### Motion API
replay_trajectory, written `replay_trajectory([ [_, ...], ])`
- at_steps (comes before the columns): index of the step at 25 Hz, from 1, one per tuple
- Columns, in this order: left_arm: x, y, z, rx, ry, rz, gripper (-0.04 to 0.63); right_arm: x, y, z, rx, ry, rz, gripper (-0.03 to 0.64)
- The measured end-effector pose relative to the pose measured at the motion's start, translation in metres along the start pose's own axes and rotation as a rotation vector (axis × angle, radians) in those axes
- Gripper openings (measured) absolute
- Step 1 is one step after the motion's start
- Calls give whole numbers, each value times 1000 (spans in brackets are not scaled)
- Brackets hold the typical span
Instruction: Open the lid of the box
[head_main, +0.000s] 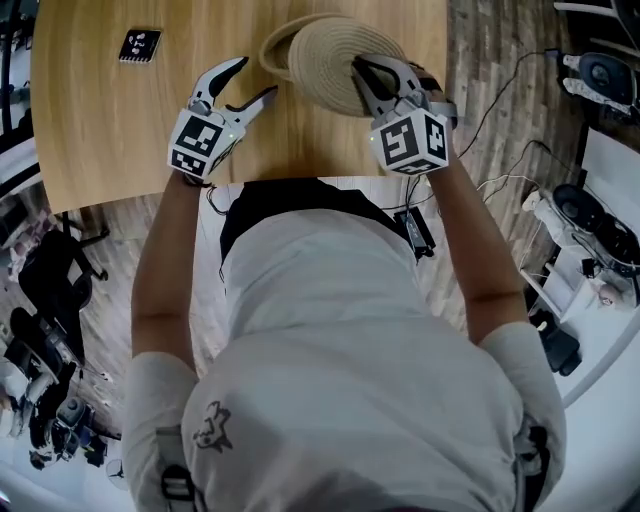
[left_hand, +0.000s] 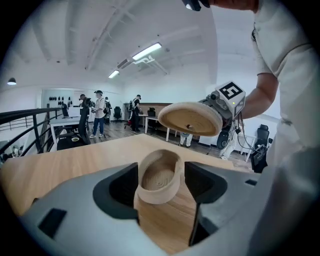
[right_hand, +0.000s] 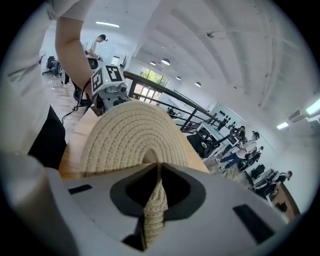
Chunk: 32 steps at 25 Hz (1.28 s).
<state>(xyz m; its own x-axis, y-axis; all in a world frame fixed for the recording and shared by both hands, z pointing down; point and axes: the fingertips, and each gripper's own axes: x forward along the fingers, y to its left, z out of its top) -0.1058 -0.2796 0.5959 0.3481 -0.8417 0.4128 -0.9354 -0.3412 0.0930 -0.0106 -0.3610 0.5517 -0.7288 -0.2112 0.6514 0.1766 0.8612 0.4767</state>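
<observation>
Above the wooden desk (head_main: 120, 130), holds the woven lid (head_main: 325, 60) raised in the right tongs (head_main: 360, 68), clear of the box (left_hand: 159, 176) and tilted on its edge. Grips it at the rim only: closed almost completely, with the thin rope edge pinched between the two pads (plainly seen in the right gripper view, where this edge runs straight down through the narrow gap). Turns the smooth underside of the lid toward the left gripper view, higher than the box and to the right of it. Has the box standing uncovered on the desk, with the hollow inside and its round bottom open to view. Carries the left tongs (head_main: 256, 78) with both sides wide apart and nothing in the grip. Points them at the box from the person's left, framing it in the gap between the pads in the left gripper view, further ahead on the desk and pressed by neither. Hides most of the box under the lid in the head view; only a curved piece of rim visible there, left of the lid. Near the far left corner of the desk, well apart from the rest, a small black marker card (head_main: 140, 45) lying flat.
</observation>
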Motion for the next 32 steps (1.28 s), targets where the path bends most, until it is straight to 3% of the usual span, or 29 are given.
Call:
replay_trajectory([
  [10,-37,-46,52,-103,-122,102,269,-62,21,17,133,-119,-30,37],
  [16,-57,-81,76,-78,-164,188,159,-106,22,29,221,-254,-105,37],
  [26,-107,-105,110,-97,-272,299,14,-142,29,58,388,-399,-134,37],
  [32,-123,-108,107,-111,-284,336,6,-142,30,62,466,-420,-120,37],
])
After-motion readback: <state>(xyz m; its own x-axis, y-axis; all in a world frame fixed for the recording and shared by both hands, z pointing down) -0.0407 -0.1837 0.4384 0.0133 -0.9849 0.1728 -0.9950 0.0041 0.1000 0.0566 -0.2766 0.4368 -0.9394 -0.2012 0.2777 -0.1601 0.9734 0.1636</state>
